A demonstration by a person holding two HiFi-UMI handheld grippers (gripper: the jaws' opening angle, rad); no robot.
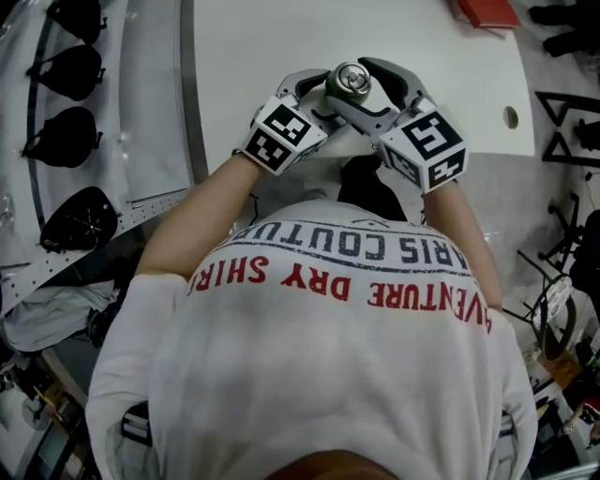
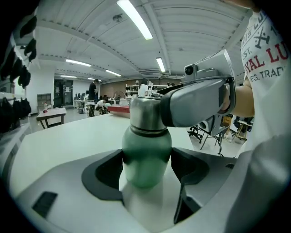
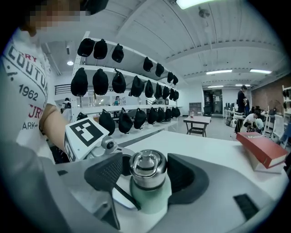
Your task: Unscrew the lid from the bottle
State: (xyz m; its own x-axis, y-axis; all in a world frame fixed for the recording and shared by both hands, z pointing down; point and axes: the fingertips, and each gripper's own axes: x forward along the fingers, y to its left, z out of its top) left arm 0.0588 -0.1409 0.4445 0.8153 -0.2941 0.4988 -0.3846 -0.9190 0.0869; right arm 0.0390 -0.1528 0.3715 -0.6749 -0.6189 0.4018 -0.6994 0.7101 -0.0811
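Observation:
A pale green bottle [image 2: 146, 154] with a steel lid [image 1: 353, 80] stands near the front edge of the white table [image 1: 281, 37]. My left gripper [image 2: 146, 166] is shut on the green body, with a dark pad pressing on each side. My right gripper [image 3: 148, 175] is shut on the steel lid [image 3: 148, 167], its jaws wrapped round the cap from the right. In the left gripper view the right gripper [image 2: 195, 102] covers the lid's right side. In the head view the marker cubes [image 1: 281, 131] [image 1: 431, 145] sit on either side of the bottle, and the body is hidden under the jaws.
A red book [image 3: 261, 148] lies on the table at the far right, also seen in the head view as the red book [image 1: 487, 11]. Black caps [image 1: 66, 141] hang on a rack to the left. The table has a round hole [image 1: 511, 117] near its right edge.

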